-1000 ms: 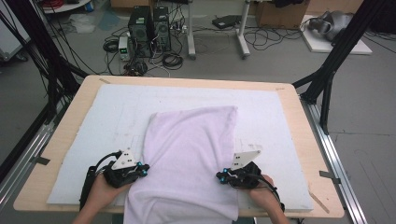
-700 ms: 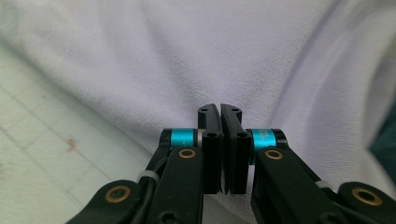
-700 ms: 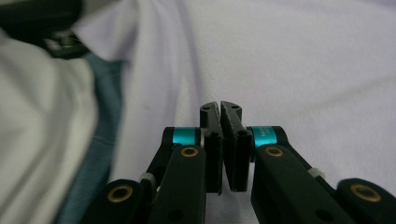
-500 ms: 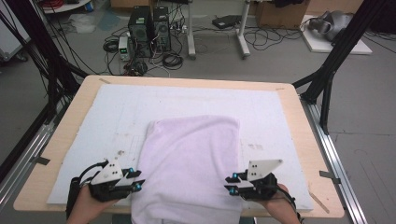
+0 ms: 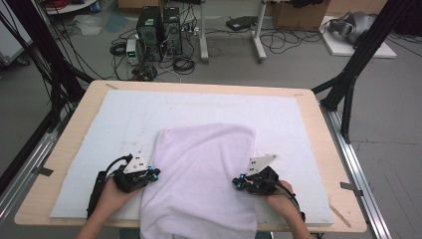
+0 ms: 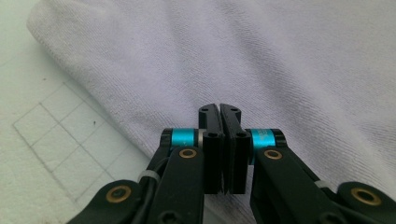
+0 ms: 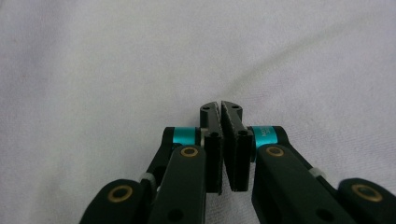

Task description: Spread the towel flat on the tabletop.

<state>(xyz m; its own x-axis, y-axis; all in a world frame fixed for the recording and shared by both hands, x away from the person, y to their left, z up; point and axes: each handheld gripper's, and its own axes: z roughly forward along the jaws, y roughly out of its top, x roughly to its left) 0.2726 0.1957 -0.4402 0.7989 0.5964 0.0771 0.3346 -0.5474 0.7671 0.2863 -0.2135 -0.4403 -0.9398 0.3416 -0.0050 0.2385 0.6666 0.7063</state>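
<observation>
Both hands are working the near half of the white towel (image 5: 204, 179), one at each side edge, and that symmetry looks deliberate: pinching opposite edges lets the cloth move evenly for a fold. The left gripper (image 5: 153, 173) is sitting at the towel's left edge, jaws pressed together; the right gripper (image 5: 238, 183) is mirroring it on the right, jaws likewise pressed together, having just closed. Whether cloth is caught between them, I cannot tell. The towel is lying mid-table (image 5: 308, 107) on a pale mat (image 5: 119, 114), near end hanging over the table's near edge, far edge rounded, soft ribbed terry.
</observation>
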